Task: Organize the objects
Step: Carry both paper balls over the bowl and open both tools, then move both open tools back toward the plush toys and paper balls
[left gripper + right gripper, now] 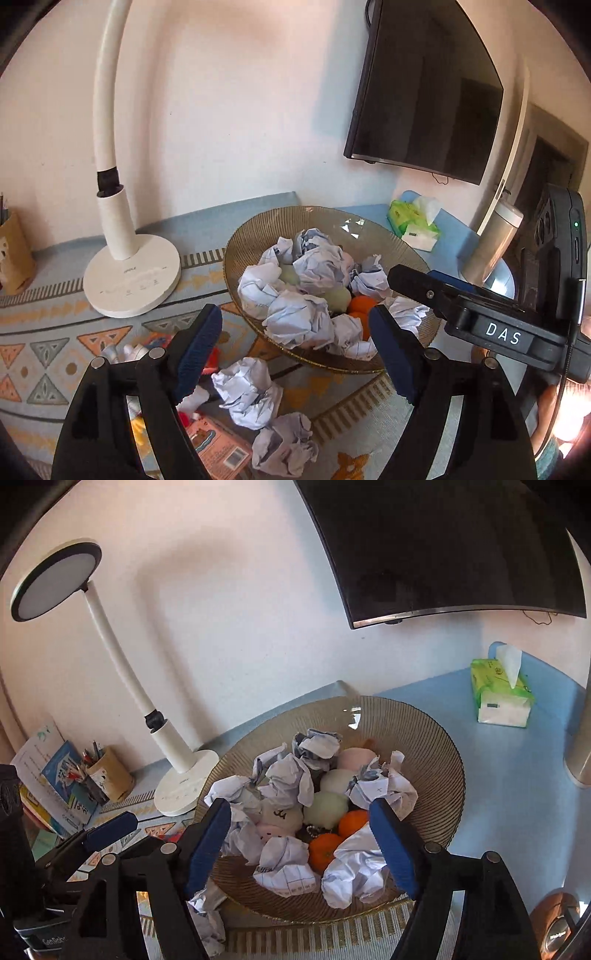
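A ribbed amber glass bowl (258,225) (424,731) holds several crumpled paper balls (317,266) (291,775), oranges (362,306) (325,851) and pale round soft toys (328,810). Two more crumpled paper balls (247,391) lie on the patterned mat in front of the bowl. My left gripper (295,350) hangs open above the bowl's near rim with nothing between its blue pads. My right gripper (301,845) is open over the bowl, empty too. The right gripper's body (491,321) shows at the right of the left wrist view.
A white desk lamp (131,273) (184,782) stands left of the bowl. A green tissue pack (413,221) (502,698) lies on the blue surface at the back right. A dark screen (428,92) hangs on the wall. A pencil holder (107,771) and books sit far left.
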Tool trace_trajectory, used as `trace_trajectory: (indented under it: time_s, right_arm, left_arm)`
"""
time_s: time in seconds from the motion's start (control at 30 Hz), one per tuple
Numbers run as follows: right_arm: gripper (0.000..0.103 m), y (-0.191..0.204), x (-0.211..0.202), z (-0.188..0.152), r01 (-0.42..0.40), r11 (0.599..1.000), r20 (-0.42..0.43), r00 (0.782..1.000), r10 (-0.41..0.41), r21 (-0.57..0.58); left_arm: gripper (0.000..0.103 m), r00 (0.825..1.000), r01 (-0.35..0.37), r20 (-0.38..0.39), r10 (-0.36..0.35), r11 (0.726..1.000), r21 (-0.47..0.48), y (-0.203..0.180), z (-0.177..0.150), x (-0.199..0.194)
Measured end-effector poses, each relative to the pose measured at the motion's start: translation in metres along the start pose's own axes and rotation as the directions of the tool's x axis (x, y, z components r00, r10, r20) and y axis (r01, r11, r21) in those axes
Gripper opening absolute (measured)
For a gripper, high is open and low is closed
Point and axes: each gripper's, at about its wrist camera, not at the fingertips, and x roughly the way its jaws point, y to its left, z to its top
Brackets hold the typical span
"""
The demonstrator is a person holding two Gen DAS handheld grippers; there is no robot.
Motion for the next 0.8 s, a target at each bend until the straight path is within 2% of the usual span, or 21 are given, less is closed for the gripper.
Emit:
trace_trajectory:
  time_s: [0.03,0.13,0.2,0.23,0.3,0.37,0.43,0.47,0.5,0.57,0.7,0.8]
  right_arm:
    - [0.077,0.008,-0.008,-0.006,-0.019,1.0,0.007,1.0,0.019,-0.022]
    - [0.093,0.034,-0.028,-0.032,-0.06,0.993,0.043,0.997,0.065,-0.101]
    - [0.1,0.048,-0.033,-0.053,-0.072,0.986,0.064,0.995,0.083,-0.153]
    - [0.1,0.055,-0.032,-0.063,-0.072,0.982,0.062,0.995,0.084,-0.176]
    - [0.1,0.063,-0.024,-0.082,-0.029,0.977,0.068,0.997,0.044,-0.21]
    - [0.1,0.063,-0.016,-0.097,0.046,0.978,0.1,0.995,-0.026,-0.206]
    - [0.1,0.062,-0.011,-0.098,0.065,0.976,0.076,0.996,-0.05,-0.209]
    - [0.1,0.061,-0.011,-0.098,0.06,0.976,0.081,0.996,-0.044,-0.208]
    - [0.101,0.059,-0.009,-0.098,0.053,0.978,0.073,0.997,-0.039,-0.203]
    - [0.101,0.057,-0.003,-0.098,0.053,0.98,0.039,0.998,-0.046,-0.192]
    - [0.101,0.062,-0.003,-0.101,0.075,0.974,0.044,0.997,-0.068,-0.212]
    - [0.103,0.072,-0.005,-0.105,0.112,0.96,0.071,0.993,-0.097,-0.256]
  left_arm:
    - [0.081,1.0,-0.003,0.014,0.003,1.0,-0.009,0.005,-0.006,-0.013]
    - [0.089,0.997,-0.042,0.067,0.045,0.998,-0.05,0.022,-0.034,-0.054]
    - [0.099,0.989,-0.096,0.101,0.104,0.992,-0.078,0.036,-0.059,-0.076]
    - [0.1,0.984,-0.133,0.106,0.142,0.987,-0.092,0.044,-0.071,-0.084]
    - [0.1,0.973,-0.203,0.085,0.214,0.972,-0.122,0.062,-0.094,-0.09]
    - [0.1,0.951,-0.295,0.056,0.304,0.946,-0.132,0.08,-0.114,-0.089]
    - [0.1,0.939,-0.335,0.031,0.343,0.929,-0.158,0.097,-0.129,-0.086]
    - [0.1,0.945,-0.321,0.005,0.328,0.927,-0.196,0.105,-0.132,-0.086]
    - [0.1,0.955,-0.286,0.011,0.297,0.928,-0.239,0.113,-0.133,-0.088]
    - [0.1,0.956,-0.258,0.06,0.286,0.922,-0.288,0.122,-0.134,-0.096]
    - [0.1,0.967,-0.234,0.02,0.255,0.913,-0.335,0.133,-0.138,-0.089]
    - [0.1,0.966,-0.23,0.036,0.256,0.915,-0.333,0.131,-0.14,-0.091]
